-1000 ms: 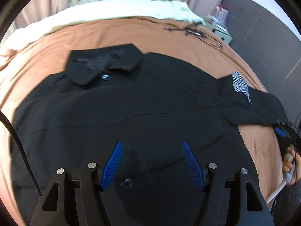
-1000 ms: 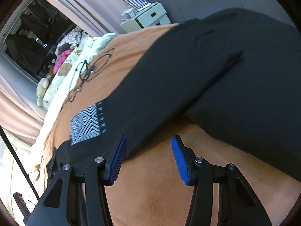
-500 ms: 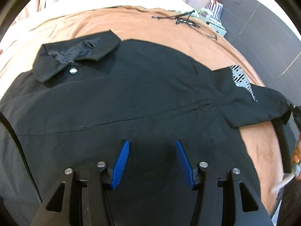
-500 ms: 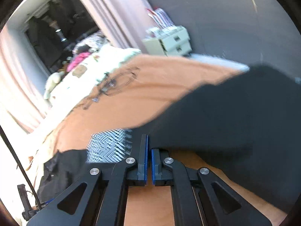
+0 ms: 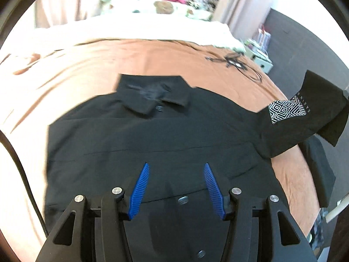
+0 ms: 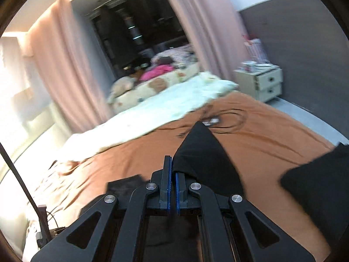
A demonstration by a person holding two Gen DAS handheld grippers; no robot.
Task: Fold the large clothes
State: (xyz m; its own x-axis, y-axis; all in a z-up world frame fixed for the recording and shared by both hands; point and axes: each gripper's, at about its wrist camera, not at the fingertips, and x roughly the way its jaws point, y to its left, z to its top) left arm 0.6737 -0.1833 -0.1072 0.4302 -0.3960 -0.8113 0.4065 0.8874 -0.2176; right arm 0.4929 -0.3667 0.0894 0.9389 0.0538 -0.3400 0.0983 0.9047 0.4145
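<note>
Nearest in the left wrist view, the left gripper (image 5: pixel 176 188) hangs over the lower front of the black shirt (image 5: pixel 152 139), its blue-padded fingers (image 5: pixel 139 190) spread wide apart with nothing between them, and a silver button (image 5: pixel 182 200) shows in the gap just beyond the tips. A second button (image 5: pixel 201 253) sits nearer, low in the frame. The shirt lies flat and face up across the brown bedspread (image 5: pixel 109 61), spreading left and right of the gripper. Further out, the collar (image 5: pixel 152 95) lies flattened toward the far side, a small button (image 5: pixel 159 108) just near of it. To the right, the sleeve (image 5: pixel 305 118) is lifted off the bed and held up, its white geometric patch (image 5: pixel 286 111) facing the camera and its cuff end hanging loose at the far right.

Over in the right wrist view, the right gripper (image 6: pixel 172 174) is clamped tight on a fold of that black sleeve (image 6: pixel 205 152), the fabric rising to a peak just past the fingertips and draping down the right side of the fingers. Another dark mass of shirt fabric (image 6: pixel 316 174) sits at the right edge on the bedspread (image 6: pixel 261 135). Beyond it a tangle of black cable (image 6: pixel 226 120) lies on the brown cover, then a pale blanket (image 6: pixel 163 113), a patterned pillow (image 6: pixel 152 87) with a pink item (image 6: pixel 159 69) on it. Far right stands a white nightstand (image 6: pixel 261 83); pink curtains (image 6: pixel 65 65) frame the far wall, all blurred
</note>
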